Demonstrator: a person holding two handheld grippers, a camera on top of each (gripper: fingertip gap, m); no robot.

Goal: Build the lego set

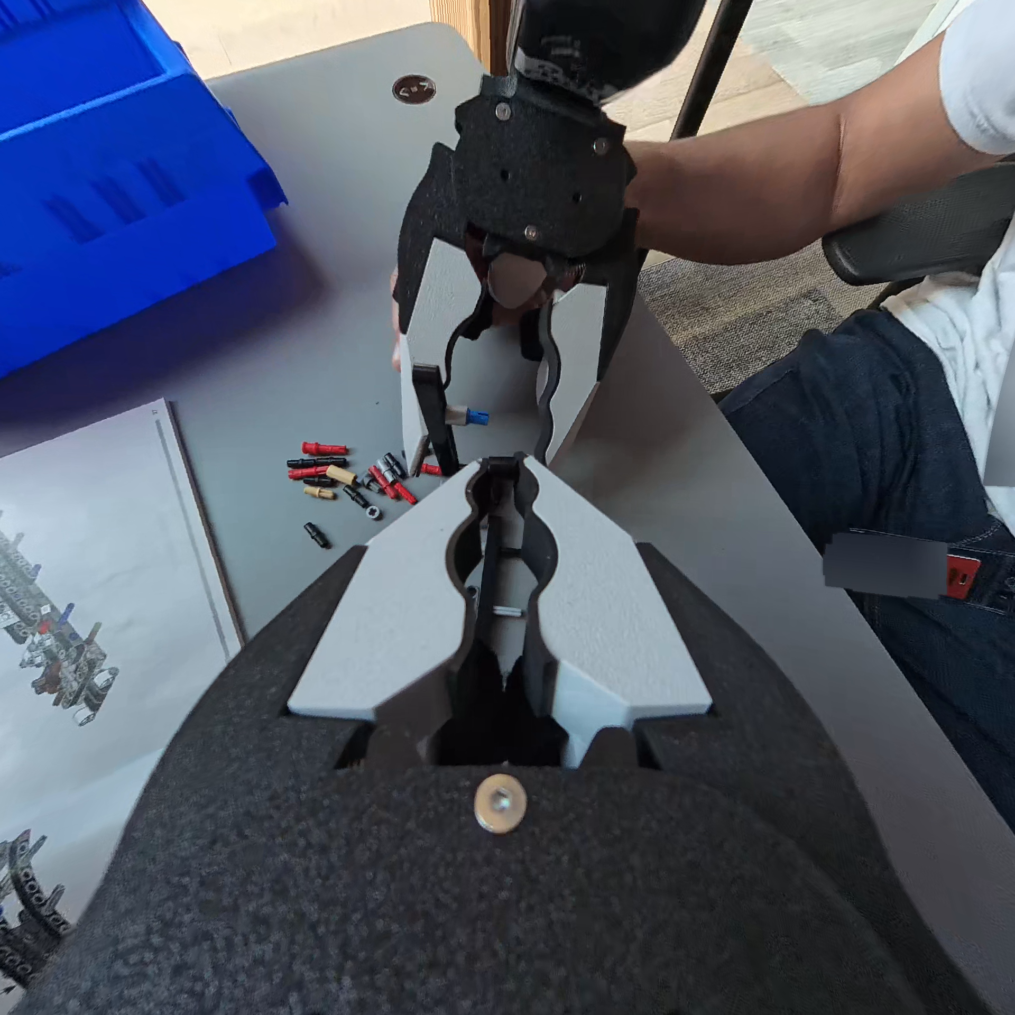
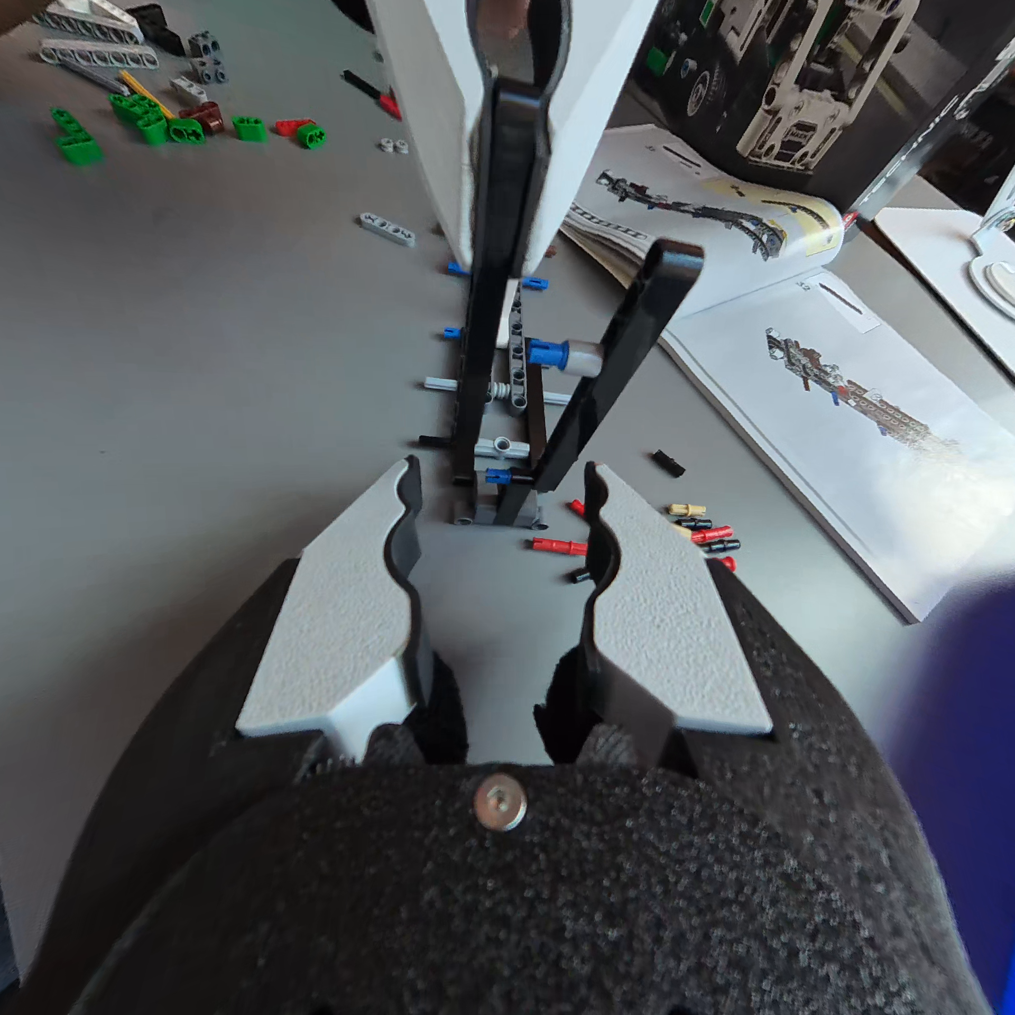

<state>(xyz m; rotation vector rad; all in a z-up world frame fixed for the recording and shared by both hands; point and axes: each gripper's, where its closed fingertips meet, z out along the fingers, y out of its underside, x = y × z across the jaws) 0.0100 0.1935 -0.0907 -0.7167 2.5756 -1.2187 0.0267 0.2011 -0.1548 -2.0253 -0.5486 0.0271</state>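
**Left tongs clamp the black beam; right tongs wide, facing the frame's near end**

Your left tongs [image 1: 501,467] are nearly closed, with both pads pressed on a long black beam [image 2: 508,230]. That beam is one side of a small frame [image 2: 494,417] standing on the grey counter [image 2: 219,384]. Its long axis runs straight away from your right tongs and into the left ones.

A second black beam [image 2: 609,379] is joined at the frame's near end and leans out to your right. A blue-and-grey pin [image 2: 563,354] on it points back toward the clamped beam without reaching it.

Your right tongs [image 2: 502,478] stand wide with nothing in them. The frame's near end lies just ahead, between the fingertips but touching neither. The leaning beam rises past the right fingertip [image 2: 596,483], so the right tongs are the nearer to it.

Loose red, black and tan pins [image 1: 346,480] lie on the counter beside the frame, on your right. An open booklet [image 2: 824,384] lies beyond them, and a blue bin [image 1: 121,219] stands further off.

The booklet pages and a dark printed box [image 2: 796,82] carry print, which I leave unread.
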